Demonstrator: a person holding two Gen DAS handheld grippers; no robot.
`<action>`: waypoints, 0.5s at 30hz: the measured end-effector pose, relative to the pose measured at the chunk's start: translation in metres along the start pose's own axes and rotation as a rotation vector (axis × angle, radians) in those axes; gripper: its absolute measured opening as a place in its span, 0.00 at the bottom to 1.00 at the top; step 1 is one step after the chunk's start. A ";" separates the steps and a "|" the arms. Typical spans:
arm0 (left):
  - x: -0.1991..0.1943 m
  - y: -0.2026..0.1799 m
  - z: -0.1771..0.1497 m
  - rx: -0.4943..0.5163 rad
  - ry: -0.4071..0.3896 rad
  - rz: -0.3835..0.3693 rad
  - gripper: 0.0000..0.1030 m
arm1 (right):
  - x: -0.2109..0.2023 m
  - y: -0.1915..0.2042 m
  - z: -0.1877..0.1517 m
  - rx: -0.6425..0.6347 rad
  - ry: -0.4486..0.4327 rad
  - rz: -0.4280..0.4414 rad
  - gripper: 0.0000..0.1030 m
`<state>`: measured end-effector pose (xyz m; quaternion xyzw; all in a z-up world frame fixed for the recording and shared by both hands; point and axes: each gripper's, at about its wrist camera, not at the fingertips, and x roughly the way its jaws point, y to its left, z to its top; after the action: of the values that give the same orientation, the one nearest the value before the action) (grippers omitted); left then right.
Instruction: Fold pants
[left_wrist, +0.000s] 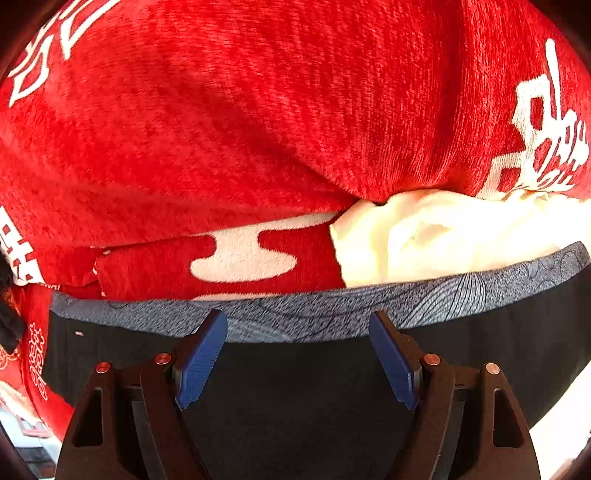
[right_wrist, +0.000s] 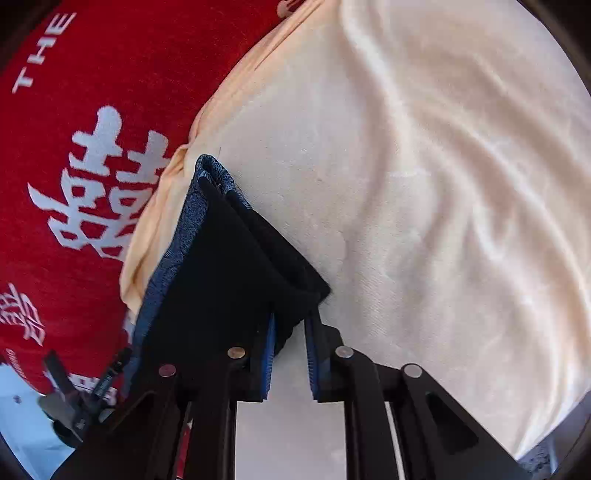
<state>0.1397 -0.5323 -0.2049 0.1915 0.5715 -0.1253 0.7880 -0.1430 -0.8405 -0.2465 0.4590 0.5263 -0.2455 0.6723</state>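
Right up close in the left wrist view, the left gripper hangs with its blue pads spread wide, released, the black pants filling the gap between them and running out of sight under the frame. The fingertips reach just onto the grey-blue patterned waistband, which crosses from 9 to 3 o'clock; whether the pads touch the cloth is hard to tell. Beyond the band, toward 12 o'clock, a red blanket with white characters bulges up, and a cream sheet peeks out at 2 o'clock.

Over on the right wrist view, the right gripper is clenched on a bunched fold of the black fabric, the pants climbing to 11 o'clock, waistband edge along the left. Cream sheet covers the right half. On the red blanket at 10 o'clock, "THE" reads clearly above a large white double-happiness character. A dark device at 8 o'clock is cut off, unclear.
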 end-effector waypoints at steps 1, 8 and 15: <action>0.006 -0.006 0.002 0.003 0.011 -0.004 0.78 | -0.009 0.005 -0.001 -0.041 -0.039 -0.027 0.26; 0.050 -0.005 0.011 -0.055 0.012 0.036 0.96 | 0.034 0.102 0.010 -0.387 -0.041 0.012 0.26; 0.028 0.087 -0.015 -0.048 0.069 0.147 0.96 | 0.041 0.075 0.041 -0.297 -0.070 -0.006 0.17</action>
<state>0.1721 -0.4470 -0.2213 0.2183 0.5854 -0.0469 0.7794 -0.0488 -0.8358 -0.2567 0.3441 0.5343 -0.1828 0.7501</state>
